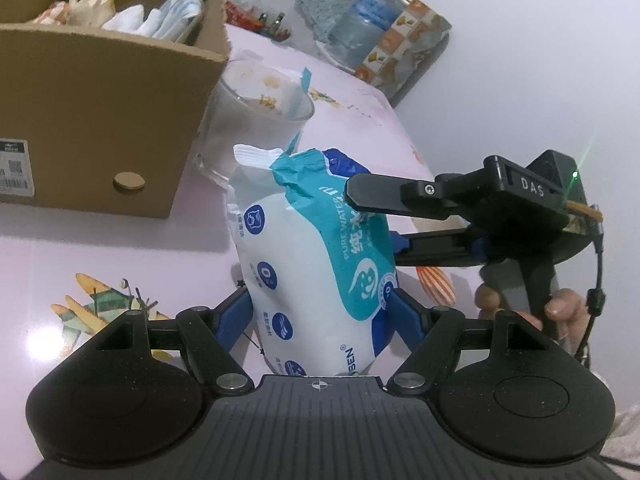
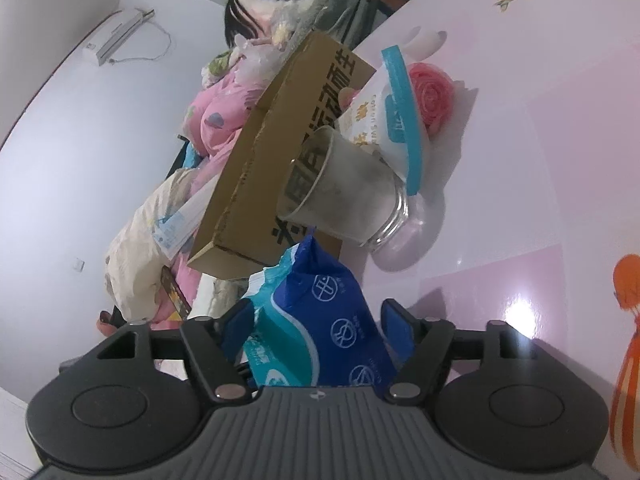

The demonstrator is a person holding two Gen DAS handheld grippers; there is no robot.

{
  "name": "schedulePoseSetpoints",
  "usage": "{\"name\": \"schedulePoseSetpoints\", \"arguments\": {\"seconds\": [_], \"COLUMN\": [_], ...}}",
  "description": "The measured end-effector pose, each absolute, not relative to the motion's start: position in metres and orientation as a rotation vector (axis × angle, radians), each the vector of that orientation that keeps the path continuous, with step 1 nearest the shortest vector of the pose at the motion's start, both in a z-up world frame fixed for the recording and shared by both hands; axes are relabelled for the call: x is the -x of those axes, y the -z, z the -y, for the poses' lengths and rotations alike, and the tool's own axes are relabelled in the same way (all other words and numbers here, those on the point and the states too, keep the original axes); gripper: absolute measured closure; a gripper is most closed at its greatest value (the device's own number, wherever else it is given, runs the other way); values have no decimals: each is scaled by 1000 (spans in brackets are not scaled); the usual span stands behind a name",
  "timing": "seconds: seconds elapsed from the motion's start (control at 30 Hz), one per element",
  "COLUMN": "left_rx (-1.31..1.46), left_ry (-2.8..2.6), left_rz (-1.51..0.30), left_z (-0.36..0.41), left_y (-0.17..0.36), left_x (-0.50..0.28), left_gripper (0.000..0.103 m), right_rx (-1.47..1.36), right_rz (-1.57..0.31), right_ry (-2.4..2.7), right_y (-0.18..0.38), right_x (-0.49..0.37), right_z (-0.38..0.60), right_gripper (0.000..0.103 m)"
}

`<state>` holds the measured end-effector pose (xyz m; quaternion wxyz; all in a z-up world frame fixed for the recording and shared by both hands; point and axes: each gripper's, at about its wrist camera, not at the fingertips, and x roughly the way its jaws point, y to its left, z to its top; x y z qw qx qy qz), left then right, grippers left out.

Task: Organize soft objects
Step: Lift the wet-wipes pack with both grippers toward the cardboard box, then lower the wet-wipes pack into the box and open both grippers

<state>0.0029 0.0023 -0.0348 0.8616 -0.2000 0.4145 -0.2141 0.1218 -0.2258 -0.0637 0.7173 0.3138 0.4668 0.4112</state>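
Observation:
A soft pack of wet wipes, white with teal and blue print, stands upright just above the pink table. My left gripper is shut on its lower half, a blue pad pressing on each side. My right gripper comes in from the right, rolled on its side, with its fingers closed around the pack's upper part. In the right wrist view the same pack fills the space between the right gripper's blue pads. A cardboard box holding folded cloths stands at the left.
A cloudy glass stands right behind the pack, next to the box. Beyond the glass lie a white pouch with a teal strip and a pink rose-shaped item. A water bottle is at the far back. A hand holds the right gripper.

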Motion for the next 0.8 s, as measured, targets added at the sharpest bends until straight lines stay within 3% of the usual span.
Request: {"name": "schedulePoseSetpoints", "arguments": {"seconds": [0.23, 0.47, 0.8], "left_rx": [432, 383, 303], "left_ry": [432, 452, 424], "left_rz": [-883, -860, -727], "left_z": [-2, 7, -13], "left_y": [33, 21, -51], "left_x": [-2, 12, 42], "left_gripper": [29, 29, 29], "right_rx": [-677, -574, -543], "right_rz": [-1034, -959, -819], "right_ry": [-962, -924, -978], "right_y": [66, 41, -31], "right_x": [-119, -86, -59], "right_z": [224, 227, 208], "right_gripper": [41, 47, 47]}}
